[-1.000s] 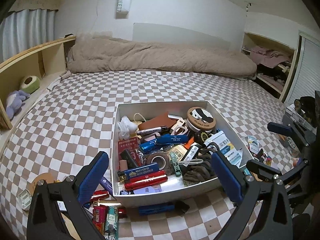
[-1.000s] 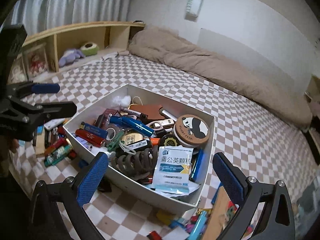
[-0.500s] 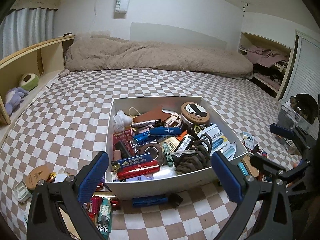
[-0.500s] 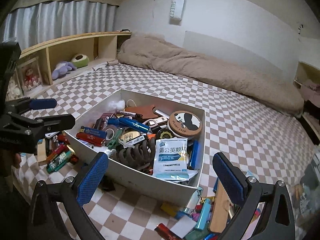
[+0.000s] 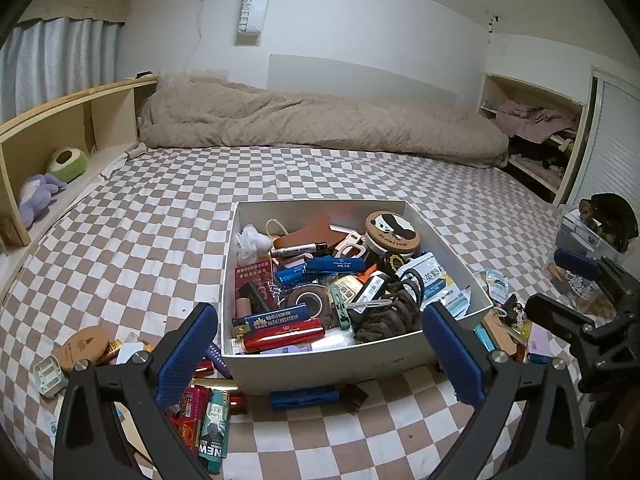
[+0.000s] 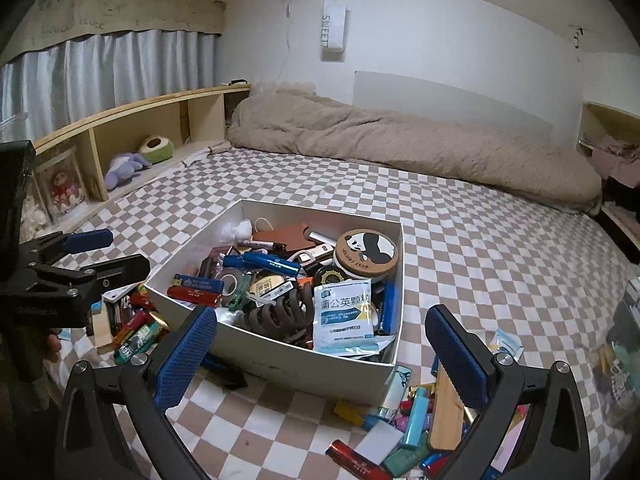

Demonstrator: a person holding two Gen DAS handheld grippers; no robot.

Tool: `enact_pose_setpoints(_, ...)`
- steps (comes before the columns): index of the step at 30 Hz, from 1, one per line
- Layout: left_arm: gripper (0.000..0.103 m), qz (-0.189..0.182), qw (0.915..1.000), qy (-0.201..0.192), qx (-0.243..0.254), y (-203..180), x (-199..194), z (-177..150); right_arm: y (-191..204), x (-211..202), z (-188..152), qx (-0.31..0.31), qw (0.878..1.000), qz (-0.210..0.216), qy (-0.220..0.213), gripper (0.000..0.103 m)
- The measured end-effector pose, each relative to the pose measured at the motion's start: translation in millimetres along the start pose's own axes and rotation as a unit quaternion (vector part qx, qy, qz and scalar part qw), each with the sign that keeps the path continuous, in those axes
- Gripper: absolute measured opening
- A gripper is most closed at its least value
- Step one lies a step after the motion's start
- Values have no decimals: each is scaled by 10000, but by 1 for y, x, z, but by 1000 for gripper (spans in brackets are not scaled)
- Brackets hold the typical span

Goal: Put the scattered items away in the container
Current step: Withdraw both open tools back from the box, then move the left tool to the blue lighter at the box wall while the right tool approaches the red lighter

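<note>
While the left gripper (image 5: 320, 354) hangs wide open and empty above the lighters (image 5: 212, 416) scattered left of the white box (image 5: 332, 368), it should drop squarely over one, as the right gripper (image 6: 320, 354), equally spread and empty, hovers near its own pile (image 6: 416, 420)

Black gripper (image 5: 320, 354) frames, blue textured jaws, silver screws.
</note>
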State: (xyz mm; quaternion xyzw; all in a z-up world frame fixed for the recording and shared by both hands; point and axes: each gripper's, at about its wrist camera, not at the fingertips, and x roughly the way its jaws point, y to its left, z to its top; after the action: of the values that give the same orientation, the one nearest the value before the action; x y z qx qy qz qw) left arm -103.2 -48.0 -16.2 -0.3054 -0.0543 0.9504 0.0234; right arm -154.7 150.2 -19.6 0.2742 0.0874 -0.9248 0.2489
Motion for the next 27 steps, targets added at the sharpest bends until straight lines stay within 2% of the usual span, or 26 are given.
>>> enact_pose_setpoints(8, 103, -66, 10000, -61, -35, 7, -4, -8, -3, -4, -12, 136, 9999, -77, -42, 103)
enact_pose_setpoints(19, 103, 251, 9994, 218, 5, 29, 10, -38, -6, 13, -49, 306, 9988, -170, 338, 103)
enact_pose_setpoints(27, 103, 280, 9989, 347, -107, 34, 27, -61, -9, 28, -74, 430, 9972, -152, 586, 103)
